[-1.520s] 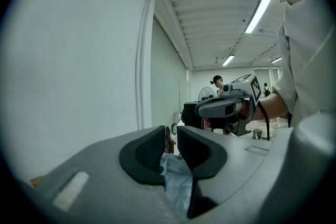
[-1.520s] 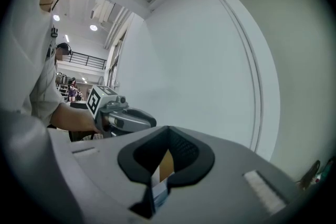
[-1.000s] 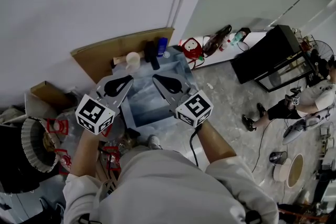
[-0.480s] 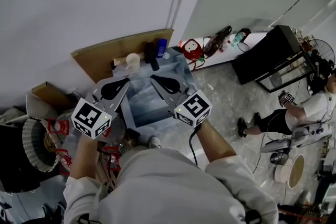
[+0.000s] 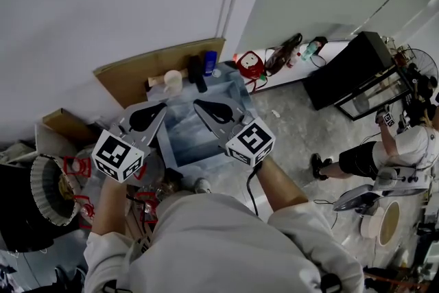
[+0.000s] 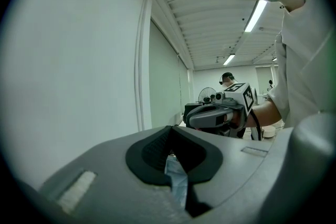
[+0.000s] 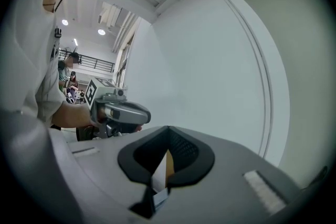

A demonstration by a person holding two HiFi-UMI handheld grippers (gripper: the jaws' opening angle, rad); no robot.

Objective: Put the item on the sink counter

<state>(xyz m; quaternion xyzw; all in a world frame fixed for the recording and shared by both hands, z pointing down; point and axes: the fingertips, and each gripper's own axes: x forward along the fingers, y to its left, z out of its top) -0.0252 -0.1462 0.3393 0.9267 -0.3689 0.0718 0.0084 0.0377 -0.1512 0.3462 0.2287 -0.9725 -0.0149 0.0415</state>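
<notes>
A pale wall (image 5: pixel 103 3) fills the far side. Below it the sink (image 5: pixel 180 147), a bluish basin, is set in the counter (image 5: pixel 221 80), with a brown board (image 5: pixel 134 75) along the counter's back edge. Off past the counter's right end stands a black cabinet (image 5: pixel 346 75), and a second person (image 5: pixel 401 147) is low on the floor beyond it.

The person holds both tools over the basin, roughly level, tips aimed at the back edge. The left hand-held gripper (image 5: pixel 162 108) has its jaws pressed together with nothing between the pads. The right hand-held gripper (image 5: pixel 197 105) reads the same in its own view: pads meeting at the tips, nothing pinched.

Along the back edge of the counter stand a pale cup (image 5: pixel 173 81), a dark bottle (image 5: pixel 197 72) just right of it and a blue can (image 5: pixel 211 61) beyond that. A red object (image 5: pixel 248 65) sits off the back right corner.

Neither tool carries anything, so the item is not in hand. Which of the small things is meant I cannot tell, and all of those in sight already rest at the counter's back edge. My reading is that this is either a pause after a set-down or the moment before a pick-up. If a pick-up comes next, one tool must first spread its jaws, then straddle the chosen thing without knocking its close neighbours.
</notes>
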